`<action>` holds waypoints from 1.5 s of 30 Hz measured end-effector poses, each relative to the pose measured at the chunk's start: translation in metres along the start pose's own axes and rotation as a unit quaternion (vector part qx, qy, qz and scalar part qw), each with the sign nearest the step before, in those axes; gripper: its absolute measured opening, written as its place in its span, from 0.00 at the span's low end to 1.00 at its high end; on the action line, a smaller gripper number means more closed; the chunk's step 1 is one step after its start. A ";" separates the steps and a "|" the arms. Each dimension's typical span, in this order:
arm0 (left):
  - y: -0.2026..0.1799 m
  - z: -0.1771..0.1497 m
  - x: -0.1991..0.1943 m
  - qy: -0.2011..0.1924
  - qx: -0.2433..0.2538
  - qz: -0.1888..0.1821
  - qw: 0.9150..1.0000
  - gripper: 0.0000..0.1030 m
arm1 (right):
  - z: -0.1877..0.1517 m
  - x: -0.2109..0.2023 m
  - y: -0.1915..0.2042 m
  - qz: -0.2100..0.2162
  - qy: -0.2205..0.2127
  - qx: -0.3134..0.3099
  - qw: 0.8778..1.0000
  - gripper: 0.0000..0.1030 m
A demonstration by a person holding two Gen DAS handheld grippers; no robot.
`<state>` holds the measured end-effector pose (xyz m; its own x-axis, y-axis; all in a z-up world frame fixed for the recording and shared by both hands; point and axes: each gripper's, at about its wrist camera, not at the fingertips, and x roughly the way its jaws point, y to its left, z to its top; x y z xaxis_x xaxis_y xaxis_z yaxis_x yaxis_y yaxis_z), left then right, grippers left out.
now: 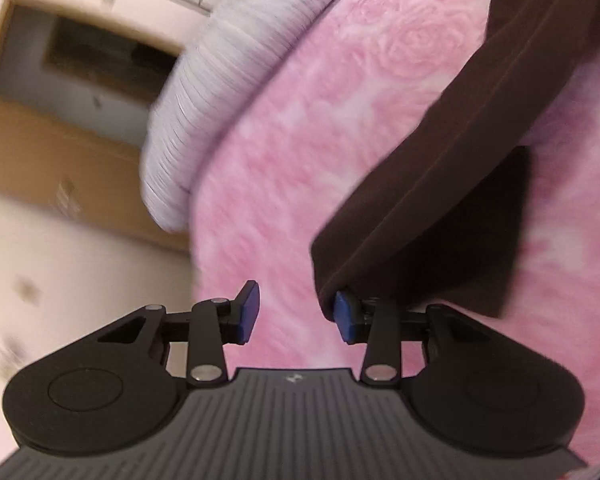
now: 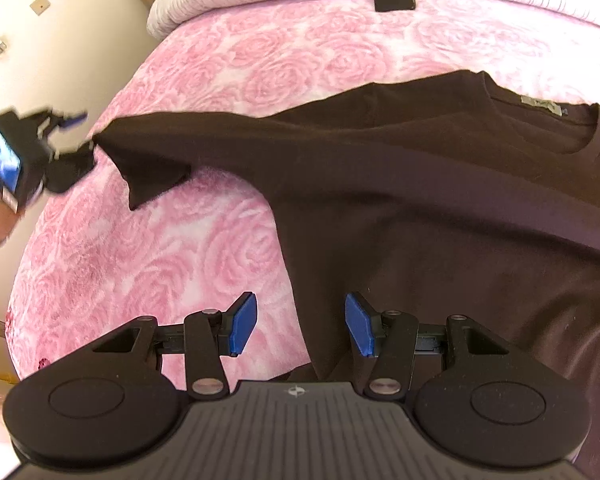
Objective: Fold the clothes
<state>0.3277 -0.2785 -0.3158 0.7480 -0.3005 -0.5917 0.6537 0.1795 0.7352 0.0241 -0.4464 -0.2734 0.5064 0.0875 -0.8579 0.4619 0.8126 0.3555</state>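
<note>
Working the sleeve fold, your left tool (image 1: 296, 312) gapes at the brown shirt's (image 2: 440, 208) cuff (image 1: 332, 276), your right tool (image 2: 300, 324) gapes above its side on the bed (image 2: 228, 60); nip the cuff.

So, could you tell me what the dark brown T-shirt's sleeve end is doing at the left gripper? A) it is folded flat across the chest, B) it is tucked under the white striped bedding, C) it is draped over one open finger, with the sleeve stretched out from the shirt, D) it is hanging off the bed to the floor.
C: the sleeve end drapes over one blue pad of the open left gripper, stretched out from the T-shirt.
</note>
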 end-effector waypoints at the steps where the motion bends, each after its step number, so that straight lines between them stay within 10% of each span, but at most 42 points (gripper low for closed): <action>1: 0.003 -0.006 -0.003 0.009 -0.042 -0.027 0.999 0.35 | -0.001 0.002 0.000 0.000 0.004 0.000 1.000 0.52; 5: 0.019 -0.016 0.017 0.020 -0.172 -0.088 0.981 0.35 | 0.000 0.010 0.002 0.001 0.016 0.002 1.000 0.52; 10: 0.039 -0.028 0.042 0.032 -0.328 -0.162 0.930 0.33 | 0.004 0.018 0.011 0.003 0.022 -0.009 1.000 0.52; 12: 0.039 -0.024 0.051 0.017 -0.339 -0.172 0.925 0.32 | 0.005 0.021 0.013 0.003 0.024 -0.011 1.000 0.52; 14: 0.047 -0.021 0.047 0.011 -0.295 -0.118 0.948 0.27 | 0.005 0.022 0.013 0.000 0.026 -0.010 1.000 0.52; 15: 0.051 -0.019 0.046 0.008 -0.272 -0.091 0.958 0.09 | 0.005 0.022 0.012 -0.003 0.026 -0.009 1.000 0.52; 19: 0.067 -0.013 0.038 -0.005 -0.179 0.018 0.984 0.07 | 0.007 0.019 0.008 -0.018 0.025 -0.003 1.000 0.52; 26: 0.094 -0.003 0.025 -0.025 -0.009 0.205 0.978 0.20 | 0.016 0.013 0.009 -0.023 0.015 -0.003 1.000 0.52; 35: 0.073 -0.077 0.035 0.118 -0.151 0.072 0.979 0.20 | 0.016 0.024 0.015 -0.006 0.020 0.000 1.000 0.53; 45: 0.075 -0.014 0.072 0.038 -0.279 -0.031 0.959 0.44 | 0.011 0.018 -0.002 -0.028 0.018 -0.001 0.999 0.53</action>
<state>0.4328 -0.2732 -0.3080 0.6986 -0.2617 -0.6659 0.6408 0.6428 0.4197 0.0400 -0.4530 -0.2854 0.4526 0.0631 -0.8895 0.4871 0.8180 0.3059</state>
